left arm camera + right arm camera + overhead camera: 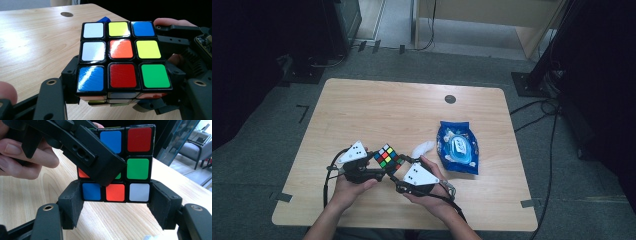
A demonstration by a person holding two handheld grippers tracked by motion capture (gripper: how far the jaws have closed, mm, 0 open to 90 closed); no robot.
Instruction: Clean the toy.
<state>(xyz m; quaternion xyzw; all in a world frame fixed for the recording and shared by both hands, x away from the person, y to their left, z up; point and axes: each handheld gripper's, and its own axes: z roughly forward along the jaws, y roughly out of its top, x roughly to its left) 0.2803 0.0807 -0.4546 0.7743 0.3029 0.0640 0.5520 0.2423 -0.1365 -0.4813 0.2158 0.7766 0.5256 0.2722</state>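
I hold a puzzle cube [387, 158], its coloured stickers scrambled, lifted a little above the near middle of the wooden table [377, 107]. My left claw [374, 172] is closed tight on one layer of the cube, its black pads pressed flat against two opposite sides. My right claw [404, 161] sits around the neighbouring layer; in the right gripper view its padded jaws flank that row of three squares, close against the sides, though I cannot tell whether they press or just bracket it.

The cube looks like hard, stiff plastic, light enough for one claw to carry. Its sticker faces are glossy and catch the light, so I judge them slippery; the foam-like pads should help. It will not crush, but its layers swivel, so a grip spanning two layers could jam a turn. Best hold, I think, is square on the flat sides of a single layer, pads centred, not on corners.

A blue packet [457, 147] and a white wipe [422, 148] lie on the table to my right.
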